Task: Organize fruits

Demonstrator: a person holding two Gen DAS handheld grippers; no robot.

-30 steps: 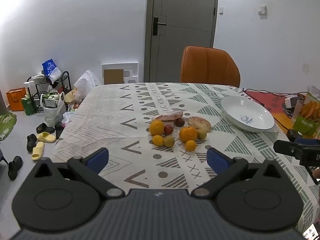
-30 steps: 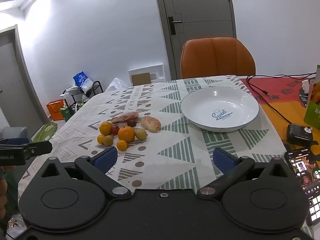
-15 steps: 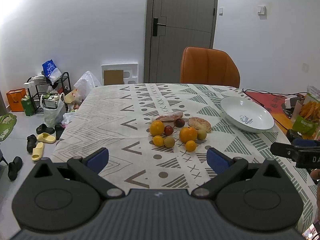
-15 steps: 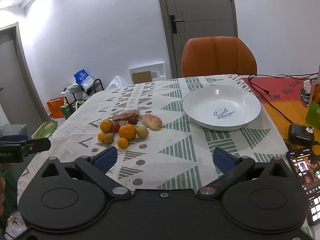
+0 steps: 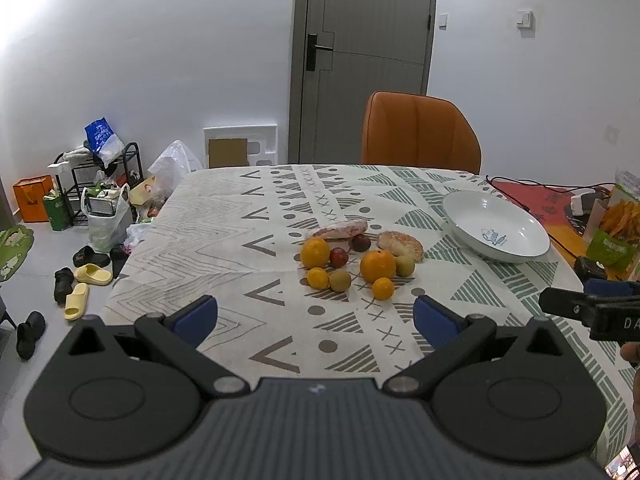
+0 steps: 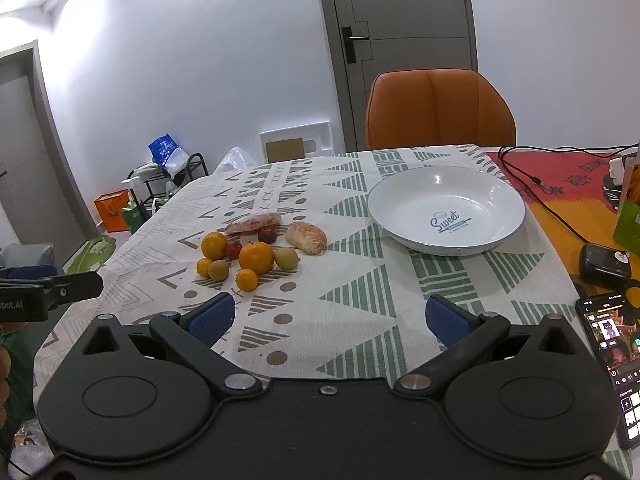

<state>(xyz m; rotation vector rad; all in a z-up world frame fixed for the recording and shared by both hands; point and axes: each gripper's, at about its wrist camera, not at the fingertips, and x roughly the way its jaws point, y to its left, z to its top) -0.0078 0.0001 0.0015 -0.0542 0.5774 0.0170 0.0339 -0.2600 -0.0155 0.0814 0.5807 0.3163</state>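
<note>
A cluster of fruit lies mid-table on the patterned cloth: a large orange [image 5: 377,265] [image 6: 256,257], a second orange [image 5: 315,252], small yellow-orange fruits [image 5: 382,288], two dark red fruits [image 5: 338,257] and greenish ones [image 5: 405,265]. Two bread pieces [image 5: 400,244] [image 6: 306,237] lie behind them. An empty white bowl [image 5: 516,250] [image 6: 508,196] sits to the right. My left gripper [image 5: 316,318] is open, short of the fruit. My right gripper [image 6: 328,318] is open too, nearer the bowl, holding nothing.
An orange chair [image 5: 420,132] stands at the table's far side. A phone [image 6: 612,360] and a black case [image 6: 604,266] lie at the right edge, with cables and a snack bag [image 5: 618,224] beyond. Shoes and bags clutter the floor [image 5: 80,240] on the left.
Both grippers have drifted slightly; in the right wrist view the bowl and fruit sit a little nearer. Jaws stay open and nothing on the table has moved.
</note>
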